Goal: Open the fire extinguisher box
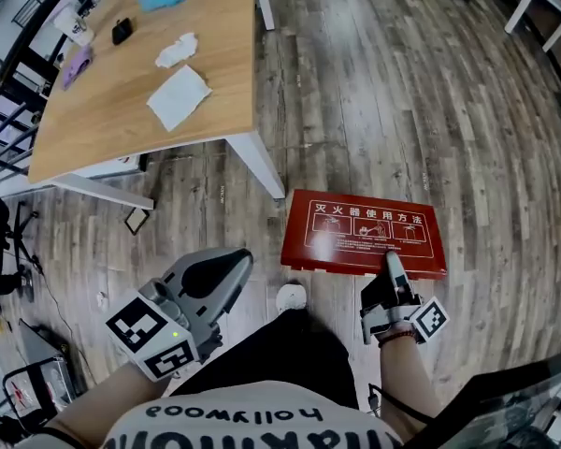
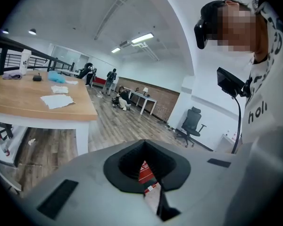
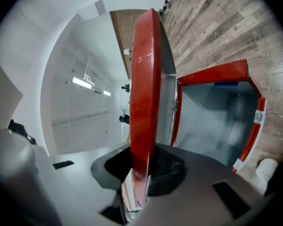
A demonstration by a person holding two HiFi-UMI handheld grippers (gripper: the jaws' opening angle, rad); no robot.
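Note:
The red fire extinguisher box lid (image 1: 365, 232), printed with white instructions, stands raised over the wooden floor in front of me. My right gripper (image 1: 393, 258) reaches its near edge. In the right gripper view the lid's red edge (image 3: 144, 102) runs straight between the jaws, and the right gripper (image 3: 137, 192) is shut on it. Beside it the box body (image 3: 217, 121) gapes, showing a grey inside within a red rim. My left gripper (image 1: 226, 267) hangs low at the left, away from the box, shut with nothing in it. A sliver of the red box (image 2: 145, 172) shows past the left gripper (image 2: 153, 192).
A wooden table (image 1: 122, 92) with white legs (image 1: 262, 162) stands at the upper left, carrying papers and small items. My white shoe (image 1: 291, 297) is close to the box's left corner. A small framed object (image 1: 136, 220) lies on the floor under the table.

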